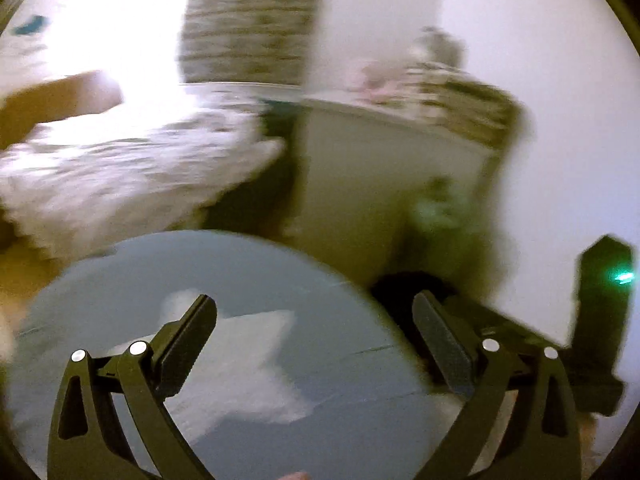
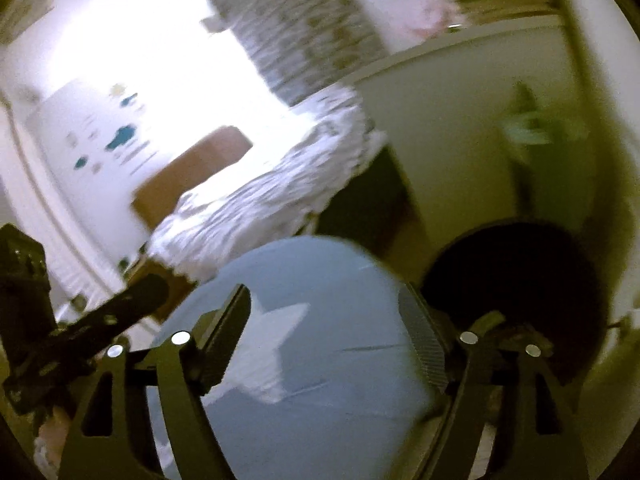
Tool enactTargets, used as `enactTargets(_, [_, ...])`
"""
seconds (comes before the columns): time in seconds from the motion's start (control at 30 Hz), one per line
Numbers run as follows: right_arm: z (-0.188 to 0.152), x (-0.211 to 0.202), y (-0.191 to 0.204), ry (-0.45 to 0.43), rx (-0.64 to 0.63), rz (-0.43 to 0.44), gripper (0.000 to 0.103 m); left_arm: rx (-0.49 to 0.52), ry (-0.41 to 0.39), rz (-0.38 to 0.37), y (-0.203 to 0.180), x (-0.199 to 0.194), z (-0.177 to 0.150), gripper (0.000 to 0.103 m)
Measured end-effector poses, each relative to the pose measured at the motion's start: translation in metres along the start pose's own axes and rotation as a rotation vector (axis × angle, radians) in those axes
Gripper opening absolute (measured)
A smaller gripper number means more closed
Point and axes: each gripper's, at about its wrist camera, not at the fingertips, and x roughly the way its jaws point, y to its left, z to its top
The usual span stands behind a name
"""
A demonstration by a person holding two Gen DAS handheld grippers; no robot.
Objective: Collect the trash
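Note:
Both views are motion-blurred. My left gripper (image 1: 316,312) is open and empty above a round blue-grey rug (image 1: 340,360) with a white star (image 1: 248,364). My right gripper (image 2: 324,304) is open and empty above the same rug (image 2: 340,392) and its star (image 2: 268,356). A round black bin (image 2: 516,276) stands on the floor just right of the rug; its dark rim shows in the left wrist view (image 1: 408,280). A pale green crumpled item (image 1: 436,208) lies by the white cabinet, also in the right wrist view (image 2: 528,128). The right gripper's body (image 1: 600,320) shows at the left view's right edge.
A bed with a white patterned duvet (image 1: 128,168) and wooden headboard (image 1: 52,100) lies at the left. A white cabinet (image 1: 384,168) stands beyond the rug, with clutter on top. A patterned curtain (image 1: 248,20) hangs by a bright window. The left gripper's body (image 2: 80,324) crosses the right view's left side.

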Motion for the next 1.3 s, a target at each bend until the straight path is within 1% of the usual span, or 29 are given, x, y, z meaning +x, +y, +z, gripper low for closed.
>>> enactTargets(0.07, [-0.009,0.006,0.029,0.020,-0.043,0.045,0.079,-0.041,-0.034,0.107,0.027,-0.027,-0.010,0.098])
enactTargets(0.2, [-0.028,0.012,0.090,0.042,-0.149,0.138,0.081,-0.116,-0.072,0.264,0.065,-0.070,-0.026,0.098])
enactTargets(0.33, [-0.043,0.009,0.135,0.050,-0.225,0.193,0.083,-0.158,-0.098,0.349,0.084,-0.102,-0.043,0.098])
enactTargets(0.43, [-0.054,0.003,0.156,0.060,-0.260,0.220,0.083,-0.174,-0.094,0.377,0.092,-0.114,-0.054,0.098])
enactTargets(0.57, [-0.061,-0.010,0.165,0.053,-0.278,0.236,0.084,-0.189,-0.097,0.397,0.096,-0.127,-0.064,0.098])
enactTargets(0.73, [-0.063,-0.027,0.169,0.030,-0.289,0.245,0.085,-0.202,-0.105,0.409,0.094,-0.139,-0.073,0.098])
enactTargets(0.8, [-0.064,-0.036,0.167,0.010,-0.295,0.243,0.089,-0.207,-0.103,0.409,0.092,-0.143,-0.077,0.098])
enactTargets(0.87, [-0.061,-0.044,0.165,-0.017,-0.298,0.238,0.090,-0.207,-0.101,0.410,0.089,-0.143,-0.079,0.098])
enactTargets(0.97, [-0.056,-0.048,0.163,-0.034,-0.291,0.220,0.090,-0.200,-0.112,0.414,0.087,-0.148,-0.083,0.098])
enactTargets(1.1, [-0.056,-0.051,0.159,-0.042,-0.284,0.211,0.090,-0.215,-0.120,0.423,0.094,-0.153,-0.086,0.098])
enactTargets(1.3, [-0.058,-0.048,0.157,-0.033,-0.290,0.203,0.090,-0.211,-0.121,0.427,0.092,-0.154,-0.089,0.098])
